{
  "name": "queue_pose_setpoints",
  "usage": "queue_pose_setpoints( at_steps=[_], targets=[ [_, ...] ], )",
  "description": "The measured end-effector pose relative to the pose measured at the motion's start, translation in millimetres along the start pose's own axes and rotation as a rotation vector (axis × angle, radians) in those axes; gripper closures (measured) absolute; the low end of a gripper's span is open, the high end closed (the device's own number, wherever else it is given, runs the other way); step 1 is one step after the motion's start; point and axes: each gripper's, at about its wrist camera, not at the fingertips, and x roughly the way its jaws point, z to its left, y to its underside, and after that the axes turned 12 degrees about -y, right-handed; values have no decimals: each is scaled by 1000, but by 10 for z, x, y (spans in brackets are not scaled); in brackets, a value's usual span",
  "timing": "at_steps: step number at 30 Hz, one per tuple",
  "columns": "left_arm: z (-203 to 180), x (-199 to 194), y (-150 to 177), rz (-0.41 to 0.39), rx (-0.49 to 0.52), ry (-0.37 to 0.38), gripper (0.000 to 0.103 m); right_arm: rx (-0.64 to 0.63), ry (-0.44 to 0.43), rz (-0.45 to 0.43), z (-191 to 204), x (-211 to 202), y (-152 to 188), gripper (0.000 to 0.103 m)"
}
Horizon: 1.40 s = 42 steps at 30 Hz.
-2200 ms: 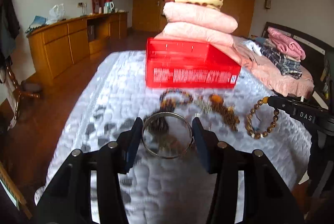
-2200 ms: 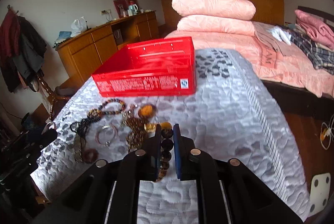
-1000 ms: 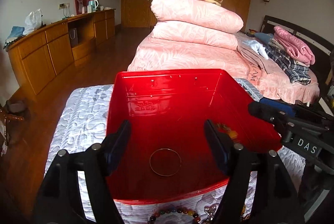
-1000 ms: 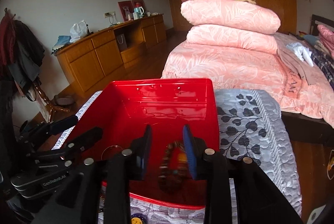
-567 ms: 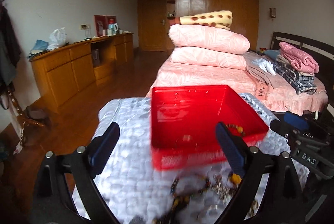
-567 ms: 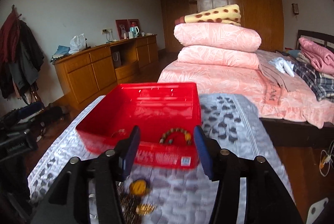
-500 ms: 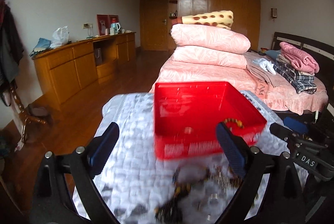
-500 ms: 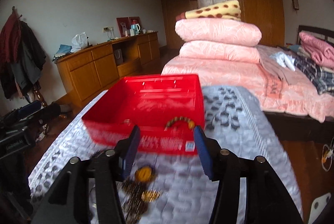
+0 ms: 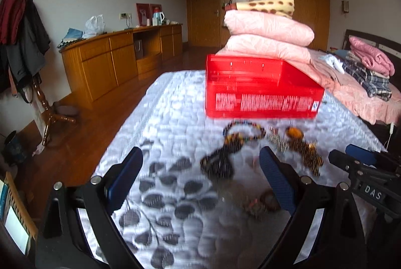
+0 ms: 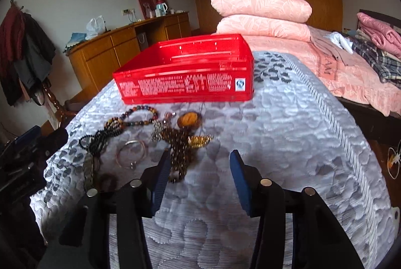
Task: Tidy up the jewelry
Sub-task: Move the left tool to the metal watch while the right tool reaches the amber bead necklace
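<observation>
Both claws hang wide open and empty above a grey-and-white quilted bed (image 10: 288, 123). In the left wrist view, the left claw (image 9: 200, 176) spreads its blue-padded fingers across the lower half of the frame, a blurred dark bead string (image 9: 218, 163) lying on the quilt between them. In the right wrist view, the right claw (image 10: 198, 178) sits at lower centre, its left finger just beside a brown beaded necklace (image 10: 179, 153). The loose jewelry lies left of centre on the quilt: a multicoloured bead bracelet (image 10: 140, 116), a thin metal bangle (image 10: 131, 152), an amber pendant (image 10: 189, 118) and a gold leaf-shaped piece (image 10: 199, 140). Behind the jewelry, at centre frame, stands the red plastic box (image 10: 190, 83). Stacked pink pillows (image 10: 260, 16) fill the upper right.
</observation>
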Motion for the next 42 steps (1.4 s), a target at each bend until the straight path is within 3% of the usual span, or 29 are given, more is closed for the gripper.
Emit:
queue_pose_setpoints(
  at_steps=[11,23,30,32,34,42],
  targets=[
    [-23,42,92,10,5,-24,12,-9,-5,74,107,210,-30,56],
    [8,225,100,87,-2,14,12,10,-14,172,134,508,-108,62],
    [-13,251,97,95,6,29,12,20,-6,192,118,614,-199,62],
    [-2,260,95,101,3,32,12,21,4,190,111,609,-199,75],
    [0,263,95,104,3,35,12,19,12,187,95,589,-195,78],
    [1,219,131,105,11,23,12,38,-66,138,28,256,-31,79]
  ],
)
